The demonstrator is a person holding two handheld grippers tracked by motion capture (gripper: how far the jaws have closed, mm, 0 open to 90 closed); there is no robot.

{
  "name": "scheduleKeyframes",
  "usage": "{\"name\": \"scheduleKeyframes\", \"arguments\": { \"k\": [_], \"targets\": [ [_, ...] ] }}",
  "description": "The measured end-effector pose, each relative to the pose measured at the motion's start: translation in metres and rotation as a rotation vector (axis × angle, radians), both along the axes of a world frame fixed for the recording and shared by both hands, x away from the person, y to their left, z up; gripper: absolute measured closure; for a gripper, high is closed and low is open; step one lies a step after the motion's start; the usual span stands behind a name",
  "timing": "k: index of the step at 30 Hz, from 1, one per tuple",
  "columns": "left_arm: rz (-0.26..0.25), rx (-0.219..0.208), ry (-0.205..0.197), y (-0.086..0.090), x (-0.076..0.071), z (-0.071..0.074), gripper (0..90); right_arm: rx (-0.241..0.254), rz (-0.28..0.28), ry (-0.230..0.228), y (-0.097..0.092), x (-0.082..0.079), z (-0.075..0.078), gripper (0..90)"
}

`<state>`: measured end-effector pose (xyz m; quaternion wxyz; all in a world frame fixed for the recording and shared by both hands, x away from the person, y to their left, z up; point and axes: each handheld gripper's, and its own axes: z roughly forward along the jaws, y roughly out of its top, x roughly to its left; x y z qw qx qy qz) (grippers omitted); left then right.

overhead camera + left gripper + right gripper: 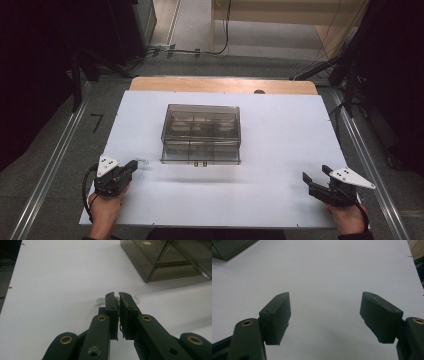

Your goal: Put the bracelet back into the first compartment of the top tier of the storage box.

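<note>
A smoky see-through plastic box (201, 132) with a shut lid and inner compartments stands on the white table (285, 145), a little behind the middle. My left gripper (134, 165) lies low at the front left and points toward the box's near left corner (150, 277). Its jaws (116, 293) are shut, and I see nothing clearly held between them. Small clear bits (100, 300) lie on the table just beside its tips. At the front right, my right gripper (316, 172) stands open over bare table (325, 296). The box's corner (227, 248) is far off at its upper left.
A wooden strip (225, 85) runs along the table's far edge. Metal rails (55, 165) line the floor on both sides, and cables (190, 50) lie on the floor beyond the table. The box has a small latch (200, 163) on its near side.
</note>
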<state>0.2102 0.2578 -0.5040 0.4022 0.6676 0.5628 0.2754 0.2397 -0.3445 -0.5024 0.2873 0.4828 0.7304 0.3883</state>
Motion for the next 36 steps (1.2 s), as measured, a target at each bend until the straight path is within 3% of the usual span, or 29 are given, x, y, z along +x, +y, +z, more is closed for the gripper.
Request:
{"name": "scheduleKeyframes", "arguments": {
  "k": [25,36],
  "targets": [
    [0.017,-0.084,-0.101,0.000,-0.017,0.032,86.6,0.001,0.002,0.001,0.001,0.000,0.000,23.7],
    [-0.020,-0.112,-0.141,-0.008,-0.021,0.047,86.6,-0.003,0.005,0.000,0.001,0.000,0.000,23.7]
  ]
}}
